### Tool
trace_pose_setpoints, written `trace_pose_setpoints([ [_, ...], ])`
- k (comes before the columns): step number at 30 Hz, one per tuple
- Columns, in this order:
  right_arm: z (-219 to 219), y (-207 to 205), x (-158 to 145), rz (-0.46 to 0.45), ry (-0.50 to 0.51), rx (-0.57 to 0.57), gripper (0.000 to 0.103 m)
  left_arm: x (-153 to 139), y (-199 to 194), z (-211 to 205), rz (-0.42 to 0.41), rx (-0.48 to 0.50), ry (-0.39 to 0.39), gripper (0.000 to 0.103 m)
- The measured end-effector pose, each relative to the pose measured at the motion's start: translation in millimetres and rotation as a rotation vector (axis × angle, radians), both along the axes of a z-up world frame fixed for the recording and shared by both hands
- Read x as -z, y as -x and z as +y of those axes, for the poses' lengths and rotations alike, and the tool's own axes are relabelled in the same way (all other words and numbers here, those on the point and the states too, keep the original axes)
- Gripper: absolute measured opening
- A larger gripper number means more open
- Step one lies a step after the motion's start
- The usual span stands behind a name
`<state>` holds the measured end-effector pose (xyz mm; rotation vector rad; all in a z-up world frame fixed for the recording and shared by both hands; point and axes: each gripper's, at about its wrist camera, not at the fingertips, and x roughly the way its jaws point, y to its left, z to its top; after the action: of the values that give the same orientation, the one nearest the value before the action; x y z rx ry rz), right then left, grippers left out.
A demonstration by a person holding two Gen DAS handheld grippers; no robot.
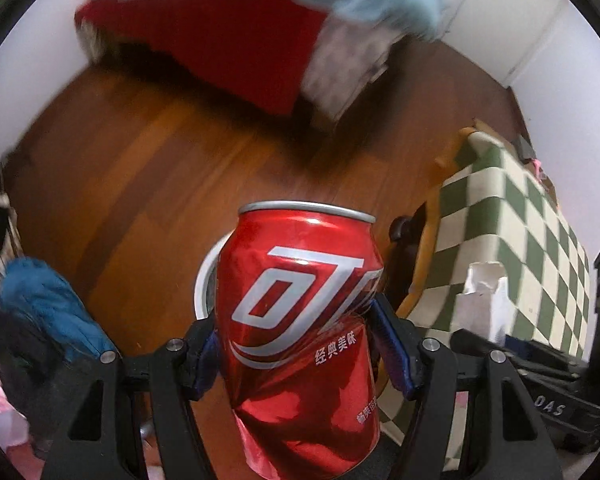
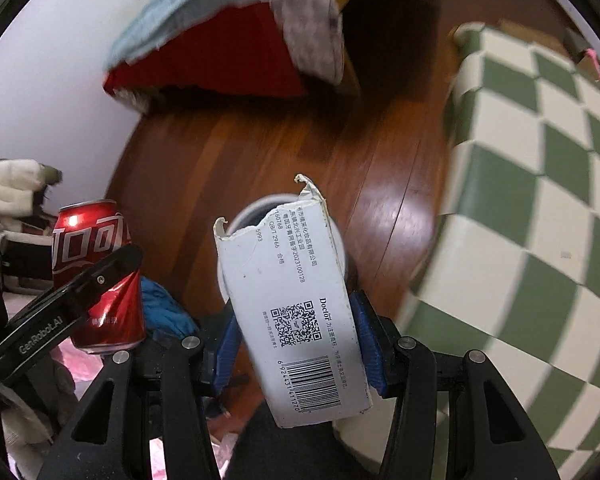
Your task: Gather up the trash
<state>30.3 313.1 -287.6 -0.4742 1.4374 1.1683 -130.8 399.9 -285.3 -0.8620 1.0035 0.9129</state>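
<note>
Red and dented, the soda can (image 1: 300,332) fills the near part of the left wrist view, clamped between the blue pads (image 1: 392,348) of the left gripper (image 1: 296,352). It is upright, a little tilted, and lifted off the wooden floor (image 1: 140,168). Behind it I see part of a white round rim, which I judge to be the trash bin (image 1: 204,280).

On the other side, the right gripper (image 2: 300,344) grasps a torn white carton (image 2: 296,296) with a barcode and a QR code; its ragged top edge points forward. Right behind the carton the same white bin (image 2: 256,208) shows its opening, so the carton hangs close in front of it, not yet inside.

Both pieces of trash are picked up, then, and this is about the middle of the task. What is left, as I judge, is to bring each one over the opening and let it fall in. Whether other trash lies in the room I cannot tell; I only see a green checkered cloth (image 2: 540,200), a blue fabric (image 1: 40,296) and a red cover (image 1: 240,44) on the furniture.
</note>
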Motion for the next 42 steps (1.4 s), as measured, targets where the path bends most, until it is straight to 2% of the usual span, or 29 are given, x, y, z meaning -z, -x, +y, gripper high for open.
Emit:
trace_pose_setpoints([
  [4, 32, 14, 49, 0.029, 0.088, -0.022, 0.054, 47, 9, 24, -0.028, -0.024, 0.118, 0.064],
  [9, 60, 26, 90, 0.043, 0.16, -0.052, 0.054, 74, 20, 38, -0.035, -0.053, 0.183, 0.065],
  [10, 66, 28, 97, 0.041, 0.171, -0.055, 0.054, 76, 23, 40, -0.041, -0.06, 0.184, 0.068],
  [11, 71, 30, 102, 0.041, 0.179, -0.063, 0.054, 78, 26, 42, -0.036, -0.065, 0.18, 0.08],
  [13, 80, 33, 112, 0.037, 0.195, -0.066, 0.054, 77, 31, 43, -0.013, -0.079, 0.159, 0.097],
  [16, 86, 33, 125, 0.06, 0.214, -0.063, 0.056, 78, 40, 44, 0.018, -0.106, 0.148, 0.098],
  [17, 87, 32, 128, 0.076, 0.217, -0.061, 0.058, 78, 45, 43, 0.031, -0.115, 0.14, 0.098],
  [19, 94, 31, 133, 0.096, 0.223, -0.061, 0.073, 75, 54, 38, 0.064, -0.13, 0.112, 0.098],
  [21, 94, 32, 133, 0.116, 0.214, -0.064, 0.098, 71, 62, 31, 0.089, -0.151, 0.088, 0.098],
  [24, 89, 36, 124, 0.092, 0.216, -0.091, 0.101, 59, 72, 19, 0.095, -0.185, 0.054, 0.098],
  [29, 64, 47, 83, 0.01, 0.191, -0.152, 0.102, 30, 81, -12, 0.092, -0.213, 0.017, 0.098],
  [34, 28, 57, 30, -0.101, 0.138, -0.194, 0.102, -10, 81, -45, 0.09, -0.207, -0.036, 0.098],
  [42, -36, 62, -62, -0.12, 0.023, -0.211, 0.102, -77, 79, -94, 0.053, -0.16, -0.11, 0.098],
])
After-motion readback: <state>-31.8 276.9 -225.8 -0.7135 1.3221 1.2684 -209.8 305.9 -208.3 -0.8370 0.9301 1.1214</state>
